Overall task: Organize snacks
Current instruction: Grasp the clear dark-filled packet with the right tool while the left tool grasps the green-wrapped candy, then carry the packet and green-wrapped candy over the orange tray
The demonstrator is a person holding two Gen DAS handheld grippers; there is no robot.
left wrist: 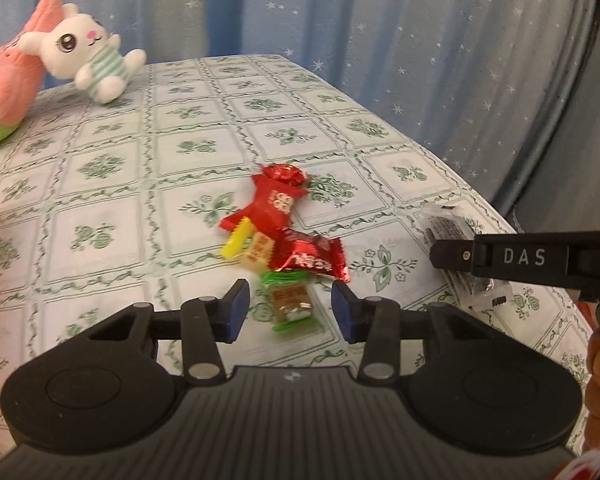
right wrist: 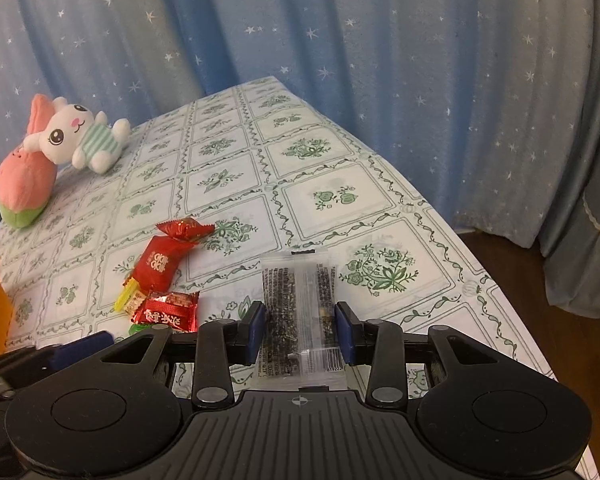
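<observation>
the right gripper (right wrist: 300, 330) pinches the clear packet (right wrist: 300, 304) by its edges; lift it level. the left gripper (left wrist: 291, 310) straddles the green candy (left wrist: 292, 306), jaws open.

Both cams are wrist fisheyes, low over the table (left wrist: 204, 120), looking forward along their own fingers toward the blue star curtain (right wrist: 380, 60). Left wrist view sits close above the snack pile (left wrist: 284, 224) – the right gripper (left wrist: 500, 258) enters from its right edge. Right wrist view sits further right, close over the clear packet (right wrist: 300, 312), with the table's right edge and floor in frame. Shared: snack pile, plush rabbit (right wrist: 78, 136), tablecloth, curtain – the left gripper's finger (right wrist: 80, 346) shows at its lower left.
</observation>
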